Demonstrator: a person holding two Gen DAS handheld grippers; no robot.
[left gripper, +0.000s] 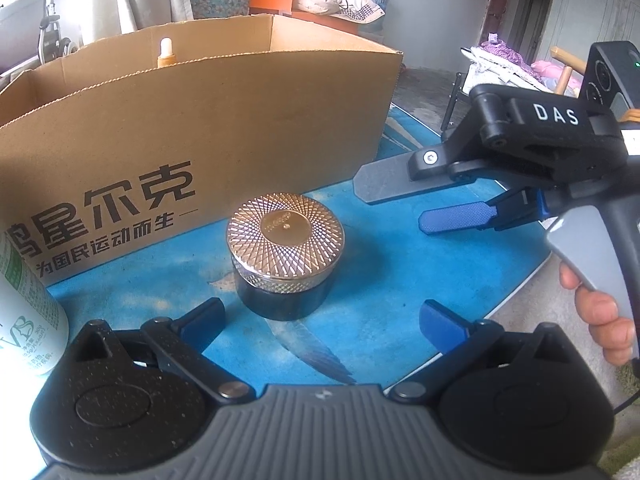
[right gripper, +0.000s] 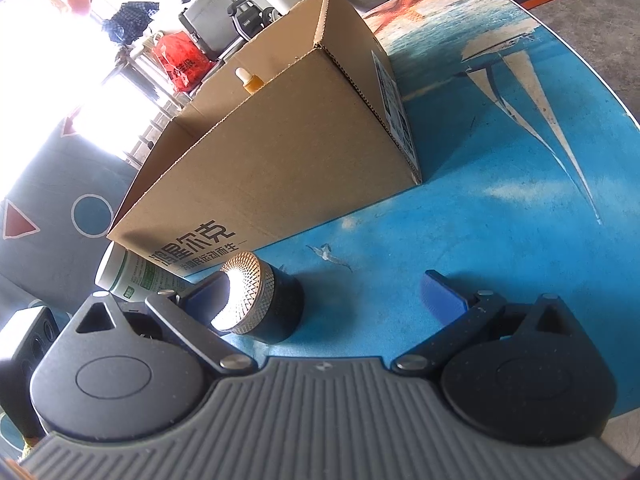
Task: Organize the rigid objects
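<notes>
A round black jar with a gold patterned lid [left gripper: 285, 252] stands on the blue mat just in front of the cardboard box [left gripper: 224, 132]. My left gripper [left gripper: 322, 318] is open, its jaws either side of the jar and just short of it. My right gripper [left gripper: 394, 206] is open and empty to the jar's right; in its own view [right gripper: 328, 292] the jar [right gripper: 262, 300] sits beside its left finger. A dropper bottle [left gripper: 165, 53] stands inside the box. A white and green bottle [left gripper: 28, 304] lies at the left by the box.
The blue printed mat [right gripper: 500, 184] stretches to the right of the box. Beyond its edge is carpet [left gripper: 552, 312]. Furniture and clutter stand behind the box.
</notes>
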